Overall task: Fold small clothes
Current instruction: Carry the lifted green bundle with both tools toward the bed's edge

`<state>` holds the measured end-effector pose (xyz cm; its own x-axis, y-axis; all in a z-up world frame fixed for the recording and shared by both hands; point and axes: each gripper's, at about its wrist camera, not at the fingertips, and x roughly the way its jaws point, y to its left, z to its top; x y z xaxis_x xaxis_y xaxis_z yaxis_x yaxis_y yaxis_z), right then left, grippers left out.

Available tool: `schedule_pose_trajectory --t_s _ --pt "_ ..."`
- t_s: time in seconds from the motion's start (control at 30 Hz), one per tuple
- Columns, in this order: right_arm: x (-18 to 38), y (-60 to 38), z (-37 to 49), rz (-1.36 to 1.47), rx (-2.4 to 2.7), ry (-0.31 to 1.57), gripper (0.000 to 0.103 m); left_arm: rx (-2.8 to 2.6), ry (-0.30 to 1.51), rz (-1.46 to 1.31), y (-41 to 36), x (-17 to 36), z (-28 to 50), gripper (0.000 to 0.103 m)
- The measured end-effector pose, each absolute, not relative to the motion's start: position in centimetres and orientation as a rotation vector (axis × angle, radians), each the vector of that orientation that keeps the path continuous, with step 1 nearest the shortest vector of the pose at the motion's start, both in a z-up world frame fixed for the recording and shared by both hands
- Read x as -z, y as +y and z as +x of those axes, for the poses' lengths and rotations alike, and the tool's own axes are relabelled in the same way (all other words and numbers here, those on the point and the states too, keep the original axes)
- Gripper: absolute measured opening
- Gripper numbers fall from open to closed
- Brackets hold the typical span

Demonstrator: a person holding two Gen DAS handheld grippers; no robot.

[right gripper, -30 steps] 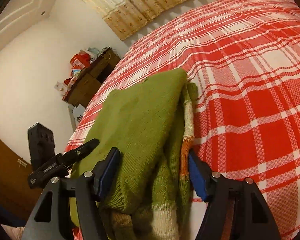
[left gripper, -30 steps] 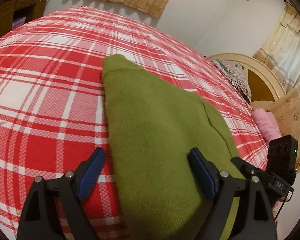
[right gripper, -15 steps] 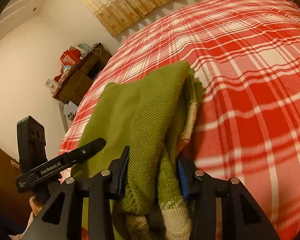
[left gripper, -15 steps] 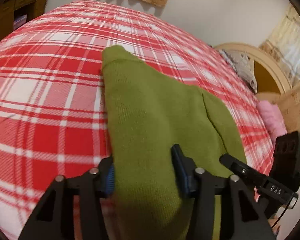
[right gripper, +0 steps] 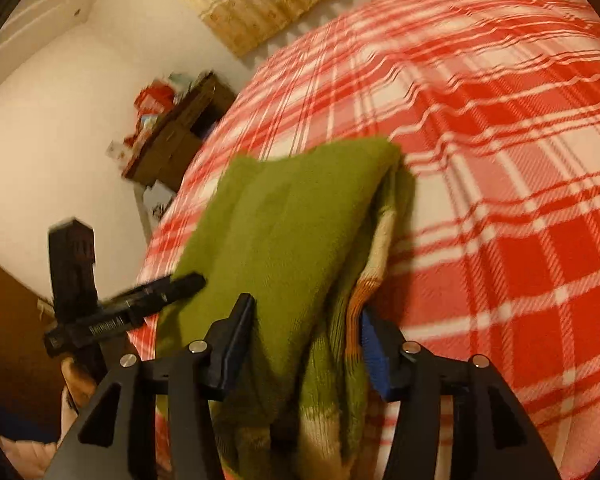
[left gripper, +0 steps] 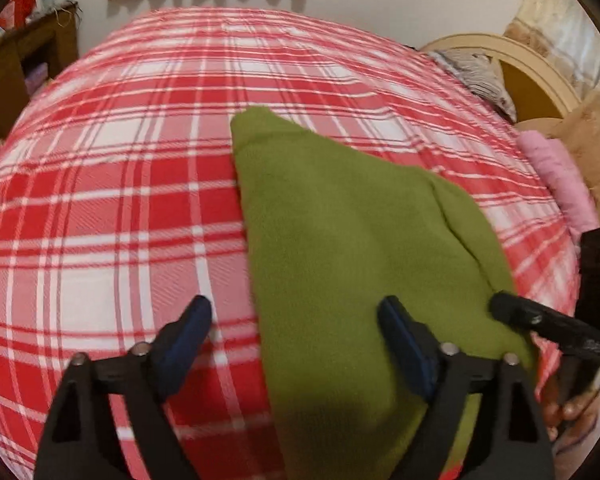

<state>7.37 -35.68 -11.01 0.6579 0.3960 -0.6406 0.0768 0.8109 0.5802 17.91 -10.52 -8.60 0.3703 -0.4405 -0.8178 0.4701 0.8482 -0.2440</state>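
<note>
A folded green knit sweater (left gripper: pixel 352 240) lies on the red and white plaid bed (left gripper: pixel 120 200). My left gripper (left gripper: pixel 296 340) is open, its jaws wide apart over the sweater's near left edge. In the right wrist view the sweater (right gripper: pixel 296 220) shows cream and orange striped layers under the green top. My right gripper (right gripper: pixel 306 344) is open, its jaws straddling the sweater's near folded edge. The other gripper shows at the left of the right wrist view (right gripper: pixel 140 304).
A wooden cabinet (left gripper: pixel 16 76) with clutter stands left of the bed. A headboard (left gripper: pixel 512 64), a striped pillow (left gripper: pixel 476 76) and a pink cloth (left gripper: pixel 560 184) are at the right. Curtains hang on the far wall.
Both grippers closed on the sweater's near edge half a second ago and have now opened again, releasing it. The sweater lies slightly farther out on the bed.
</note>
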Motion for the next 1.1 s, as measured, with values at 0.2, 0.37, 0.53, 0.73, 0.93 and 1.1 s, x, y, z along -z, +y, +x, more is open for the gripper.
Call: schedule_pose_trajectory --t_s 0.2,0.37,0.53,0.73,0.93,1.1 --pt "12.9 -35.3 10.1 0.632 -0.181 0.852 0.07 0.589 1.105 -0.052 -12.0 10.3 19.6 0.093" --pt "13.0 -34.8 10.3 0.573 -0.184 0.82 0.071 0.581 1.071 0.003 -12.9 9.9 18.8 0.091" --pt "12.9 -34.2 11.3 0.514 -0.193 0.817 0.069 0.585 1.044 0.012 -13.3 9.8 18.7 0.082" --pt "13.2 -34.0 11.8 0.508 -0.236 0.807 0.056 0.579 1.001 0.036 -13.9 9.8 18.6 0.077" --pt "13.2 -33.9 11.6 0.512 -0.227 0.795 0.052 0.56 0.965 0.043 -14.3 9.7 18.3 0.068" --pt "11.6 -31.9 10.8 0.389 -0.149 0.783 0.044 0.526 0.936 0.093 -14.9 8.9 17.4 0.052"
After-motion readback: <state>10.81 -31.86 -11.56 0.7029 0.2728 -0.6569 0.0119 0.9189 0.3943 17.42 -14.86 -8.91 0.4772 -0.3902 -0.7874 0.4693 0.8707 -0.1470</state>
